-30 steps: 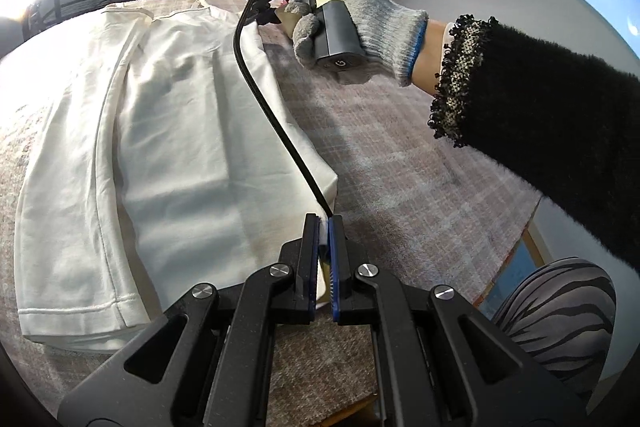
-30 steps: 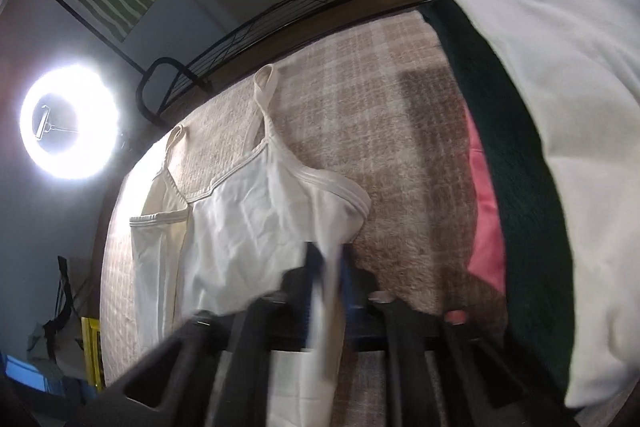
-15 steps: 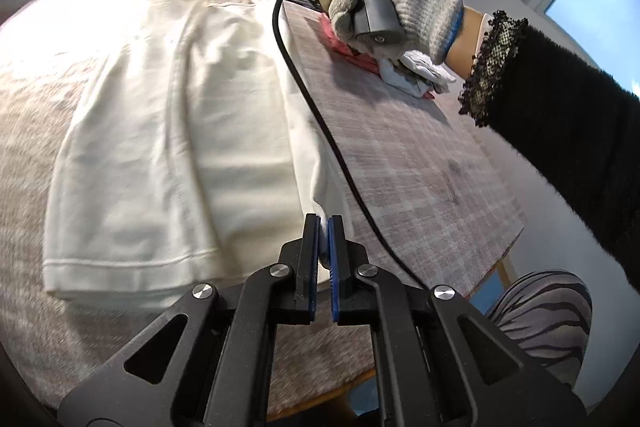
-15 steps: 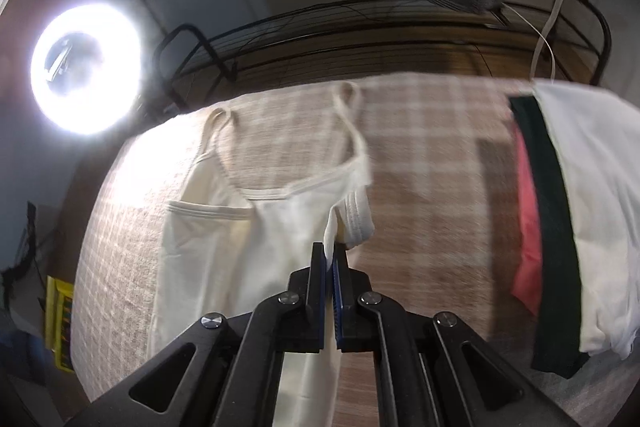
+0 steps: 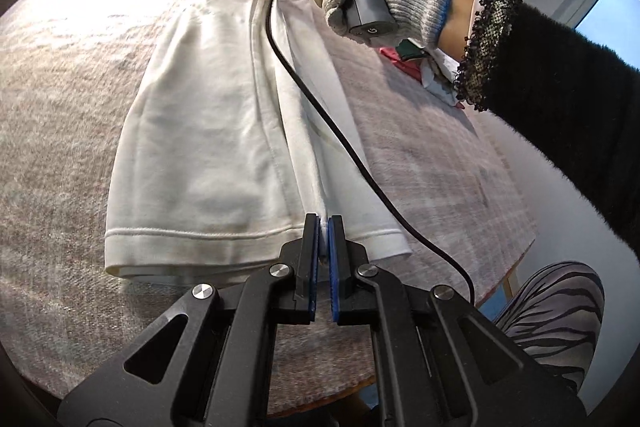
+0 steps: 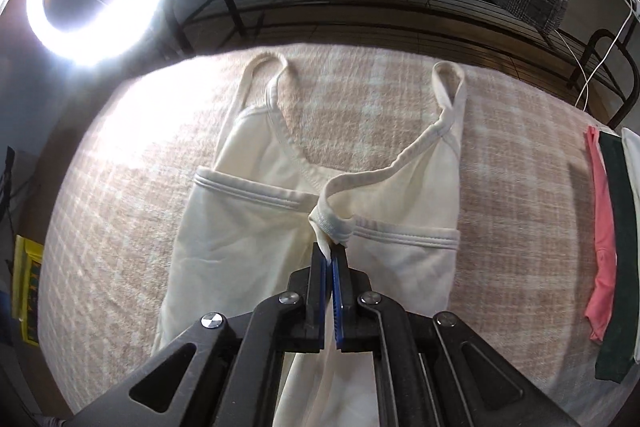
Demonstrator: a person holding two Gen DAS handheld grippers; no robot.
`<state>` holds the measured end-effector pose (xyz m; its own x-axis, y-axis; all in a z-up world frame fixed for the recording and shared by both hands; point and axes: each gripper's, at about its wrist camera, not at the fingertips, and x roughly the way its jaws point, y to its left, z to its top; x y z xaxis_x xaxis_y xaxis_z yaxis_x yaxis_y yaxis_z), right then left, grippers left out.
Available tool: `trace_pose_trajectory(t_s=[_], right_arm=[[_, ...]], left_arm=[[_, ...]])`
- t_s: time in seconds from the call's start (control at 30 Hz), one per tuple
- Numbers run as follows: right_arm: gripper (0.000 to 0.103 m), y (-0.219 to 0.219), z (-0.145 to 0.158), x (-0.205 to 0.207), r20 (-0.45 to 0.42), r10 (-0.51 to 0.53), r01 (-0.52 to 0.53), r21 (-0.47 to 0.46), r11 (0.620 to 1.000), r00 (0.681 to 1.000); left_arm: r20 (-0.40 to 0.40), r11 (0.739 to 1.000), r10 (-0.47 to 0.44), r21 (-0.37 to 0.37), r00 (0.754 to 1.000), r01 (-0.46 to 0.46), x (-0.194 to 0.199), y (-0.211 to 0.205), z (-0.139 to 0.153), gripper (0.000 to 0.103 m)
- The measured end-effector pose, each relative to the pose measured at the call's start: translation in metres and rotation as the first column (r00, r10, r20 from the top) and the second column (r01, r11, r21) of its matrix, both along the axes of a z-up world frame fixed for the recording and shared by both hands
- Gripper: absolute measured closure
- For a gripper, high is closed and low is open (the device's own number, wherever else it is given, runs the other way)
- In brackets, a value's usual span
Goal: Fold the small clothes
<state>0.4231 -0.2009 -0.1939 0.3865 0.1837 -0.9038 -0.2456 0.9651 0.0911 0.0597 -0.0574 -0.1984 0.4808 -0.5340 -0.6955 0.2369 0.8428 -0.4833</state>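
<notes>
- Both ends of the fold hang on thin pinches. My left gripper (image 5: 323,227) is clamped on the hem edge of the white top (image 5: 208,131), and my right gripper (image 6: 331,251) is clamped on its underarm trim. I judge that only a sliver of cloth sits between each pair of pads, so a tug could pull it free and drop the flap askew.
- If my two hands carry the side across at different rates, I expect the crease to run crooked or the cloth to bunch between them.
- The black cable (image 5: 320,107) from the right gripper trails over the top in the left view. It could drag on the flap or get folded in.
- The near strap (image 6: 448,95) lies looped on the table (image 5: 60,107). It may tuck under untidily.
- The top lies flat on the table, straps at the far end. Its raised side edge runs from the left gripper at the hem up to the right gripper near the chest. Other clothes (image 6: 612,227) lie well apart at the right.
</notes>
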Motion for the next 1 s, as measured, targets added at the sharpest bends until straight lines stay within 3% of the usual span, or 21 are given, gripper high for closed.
trace_pose_trajectory(t_s=[0.1,0.2,0.23,0.27,0.3,0.47,0.57,0.7,0.73,0.9,1.0], right_arm=[[0.103,0.006,-0.008,0.001,-0.006,0.005,-0.005,-0.024,1.000,1.000],[0.094,0.007,-0.013,0.001,-0.023,0.016,-0.016,-0.009,1.000,1.000],[0.088,0.006,-0.013,0.001,-0.029,0.017,-0.017,0.004,1.000,0.999],[0.073,0.003,-0.011,0.000,-0.032,0.015,-0.015,0.021,1.000,0.999],[0.068,-0.001,-0.007,-0.002,-0.026,0.014,-0.013,0.047,0.999,1.000],[0.068,-0.031,0.025,-0.028,-0.002,-0.002,0.003,0.153,0.988,1.000],[0.068,-0.056,0.051,-0.061,0.019,-0.021,0.016,0.227,0.974,1.000],[0.066,-0.087,0.071,-0.125,0.033,-0.038,0.028,0.273,0.962,0.999],[0.065,-0.094,0.071,-0.142,0.032,-0.038,0.027,0.283,0.959,0.999],[0.063,-0.114,0.047,-0.230,-0.055,-0.031,0.048,0.343,0.938,0.998],[0.056,-0.118,0.023,-0.267,-0.118,-0.021,0.064,0.377,0.924,0.993]], left_arm=[[-0.004,1.000,-0.015,0.006,1.000,0.015,0.000,0.000,-0.002,0.101],[-0.013,0.999,-0.039,0.019,0.999,0.040,0.001,-0.003,0.000,0.101],[-0.015,0.999,-0.046,0.014,0.999,0.046,0.001,-0.003,0.002,0.101],[-0.014,0.999,-0.050,0.010,0.999,0.050,0.000,-0.003,0.003,0.101],[-0.011,0.998,-0.058,0.014,0.998,0.058,-0.002,-0.004,0.004,0.101],[-0.003,0.993,-0.101,0.056,0.995,0.101,-0.015,0.006,0.012,0.100],[0.000,0.994,-0.083,0.068,0.997,0.083,-0.025,0.025,0.019,0.096],[0.009,0.998,-0.014,0.058,1.000,0.013,-0.033,0.061,0.031,0.070],[0.016,0.998,0.005,0.060,1.000,-0.006,-0.033,0.070,0.035,0.067],[-0.005,0.994,0.098,0.045,0.995,-0.098,-0.025,0.108,0.036,0.065],[-0.085,0.993,0.117,-0.002,0.989,-0.118,-0.010,0.120,0.026,0.065]])
